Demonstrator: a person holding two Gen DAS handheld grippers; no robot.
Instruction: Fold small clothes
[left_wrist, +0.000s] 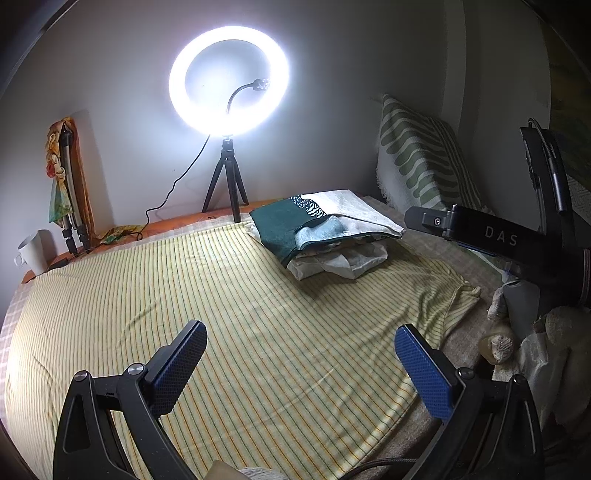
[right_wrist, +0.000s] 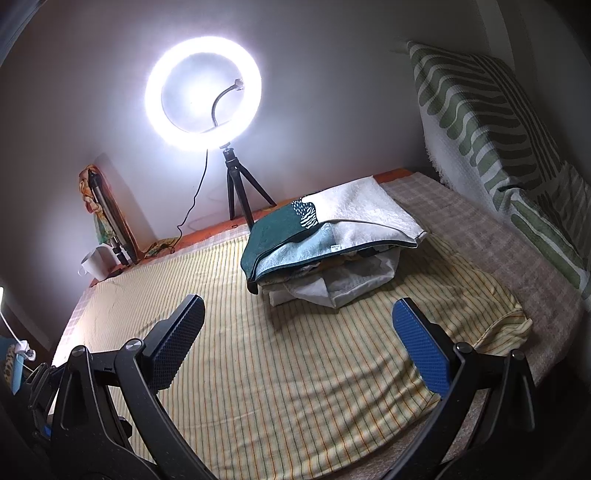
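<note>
Two tongs, both spread wide, nothing between the fingers. Left tongs (left_wrist: 301, 360) hover low over the yellow striped garment (left_wrist: 229, 302), which lies flat and spread across the bed, filling the lower centre of both views. Right tongs (right_wrist: 299, 341) hover over the same cloth, toward its right half. The garment's long axis runs left to right across the frame; its stripes run away from the tongs toward the wall. A sleeve or corner (right_wrist: 506, 325) pokes out at right centre, pointing to the right edge of the bed; the right tongs look nearer to it, the left tongs nearer the left end. No fold is started yet, by my judgement, and the near hem sits just under both tongs.

A stack of folded clothes (left_wrist: 325, 232), with a teal and white towel on top, sits on the garment's far side, upper centre right, probably in the way of a far-edge fold. The ring light (left_wrist: 229, 81) stands on a tripod behind, against the wall. A striped pillow (right_wrist: 491, 125) leans upper right, and a white mug (left_wrist: 35, 251) is far left.
</note>
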